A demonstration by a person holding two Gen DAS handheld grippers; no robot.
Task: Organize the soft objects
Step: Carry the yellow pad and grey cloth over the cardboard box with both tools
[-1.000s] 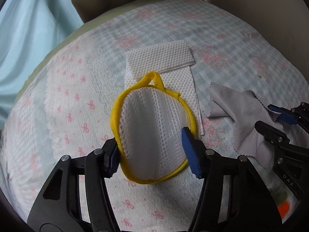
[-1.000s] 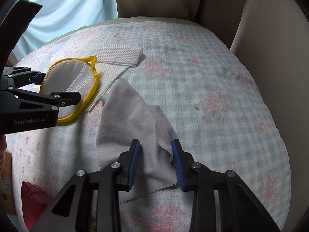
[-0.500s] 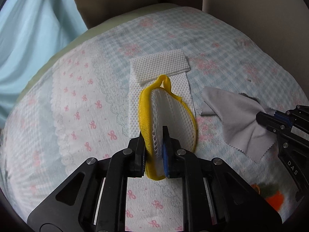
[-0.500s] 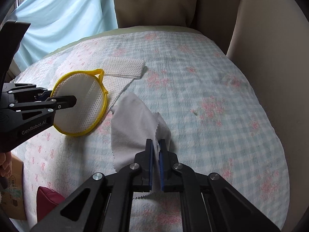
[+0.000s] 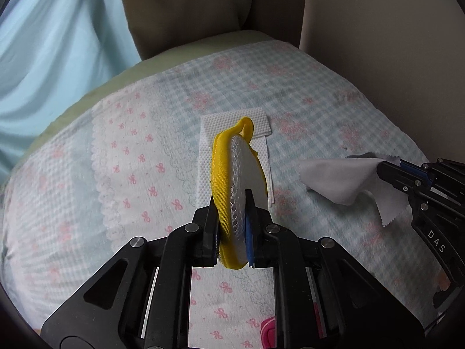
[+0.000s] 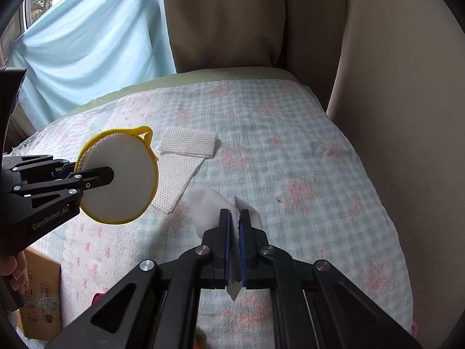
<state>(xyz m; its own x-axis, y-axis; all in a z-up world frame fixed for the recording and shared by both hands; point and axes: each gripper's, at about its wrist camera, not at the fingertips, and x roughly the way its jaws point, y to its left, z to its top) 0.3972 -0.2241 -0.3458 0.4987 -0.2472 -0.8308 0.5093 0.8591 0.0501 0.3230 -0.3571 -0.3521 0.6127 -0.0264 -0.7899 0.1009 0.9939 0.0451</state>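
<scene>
My left gripper [image 5: 232,203] is shut on a round white mesh pad with a yellow rim [image 5: 241,174] and holds it on edge above the bed; it also shows in the right wrist view [image 6: 122,180], held by the left gripper [image 6: 107,173]. My right gripper [image 6: 236,213] is shut on a grey cloth with zigzag edges [image 6: 209,203] and lifts it off the bed; it shows in the left wrist view [image 5: 334,177] at the right gripper [image 5: 386,168]. A white textured cloth [image 5: 232,125] lies flat on the bed, partly folded [image 6: 186,148].
The bed has a checked floral cover [image 6: 290,160] and a bow-print cloth [image 5: 130,160]. Beige cushions [image 6: 232,14] stand behind, a light-blue curtain [image 6: 87,58] at left. A cardboard box [image 6: 40,290] and a pink item [image 5: 268,328] lie near the front edge.
Both grippers closed on their items and lifted them: the mesh pad turned on edge in the left, the grey cloth rose bunched in the right. Both views pulled up and back.
</scene>
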